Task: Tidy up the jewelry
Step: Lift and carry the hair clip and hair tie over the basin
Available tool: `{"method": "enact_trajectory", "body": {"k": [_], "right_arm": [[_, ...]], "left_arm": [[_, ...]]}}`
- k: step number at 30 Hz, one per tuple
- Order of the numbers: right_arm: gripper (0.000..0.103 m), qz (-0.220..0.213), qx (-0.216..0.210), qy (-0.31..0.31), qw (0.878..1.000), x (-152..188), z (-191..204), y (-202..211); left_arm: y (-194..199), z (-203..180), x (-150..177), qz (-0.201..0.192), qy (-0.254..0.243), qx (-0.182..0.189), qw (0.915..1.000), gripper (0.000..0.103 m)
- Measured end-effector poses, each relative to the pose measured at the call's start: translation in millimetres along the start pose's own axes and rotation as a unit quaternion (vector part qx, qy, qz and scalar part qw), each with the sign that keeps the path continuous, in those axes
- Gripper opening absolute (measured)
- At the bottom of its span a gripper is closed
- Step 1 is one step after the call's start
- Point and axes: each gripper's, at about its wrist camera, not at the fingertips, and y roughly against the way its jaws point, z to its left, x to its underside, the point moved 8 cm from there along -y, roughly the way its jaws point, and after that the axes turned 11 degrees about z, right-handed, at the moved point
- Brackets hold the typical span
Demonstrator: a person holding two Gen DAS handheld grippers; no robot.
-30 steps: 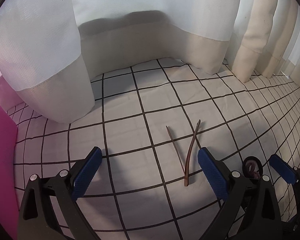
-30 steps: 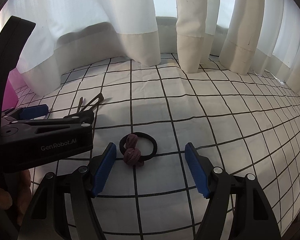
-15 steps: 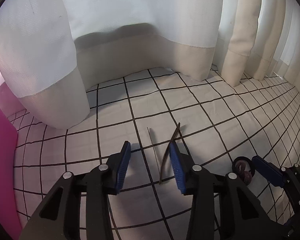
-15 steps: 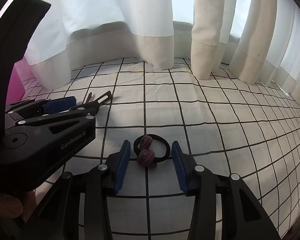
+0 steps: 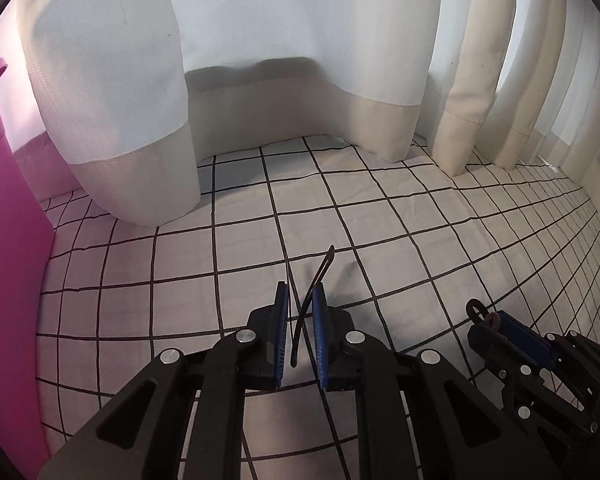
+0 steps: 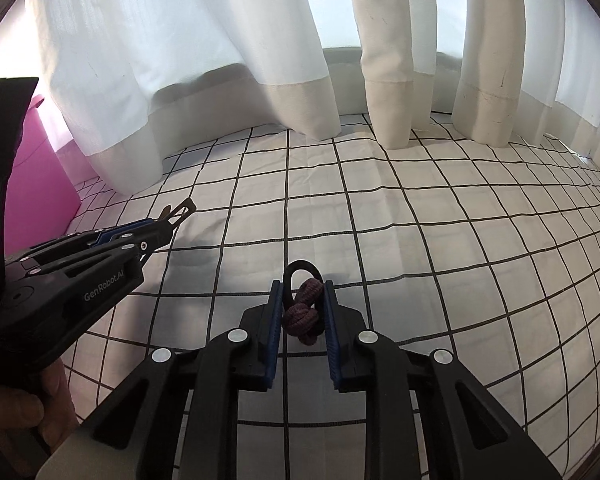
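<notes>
My left tool (image 5: 300, 300) has just closed, clamping the thin brown hairpin (image 5: 314, 288), whose tip pokes out ahead of the pads. My right tool (image 6: 302, 304) has just closed too, pinching the black hair tie with its maroon knots (image 6: 302, 308). Beneath both lies the checked cloth (image 6: 420, 240); curtains (image 6: 220, 40) hang beyond.

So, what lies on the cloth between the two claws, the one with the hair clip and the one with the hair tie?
Nothing: in the right wrist view, only bare checked cloth lies between the left claw and the right claw.
</notes>
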Motion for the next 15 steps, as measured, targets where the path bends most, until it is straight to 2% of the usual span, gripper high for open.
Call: {"method": "enact_trajectory", "body": {"k": [7, 15], "right_arm": [[0.019, -0.018, -0.041, 0.003, 0.999, -7.3, -16.2, 55.0], [0.019, -0.047, -0.084, 0.074, 0.993, -22.1, -3.2, 118.8]], "left_arm": [[55.5, -8.4, 9.4, -0.022, 0.032, 0.008, 0.9992, 0.012], [142.5, -8.3, 21.1, -0.068, 0.099, -0.002, 0.9927, 0.012]]}}
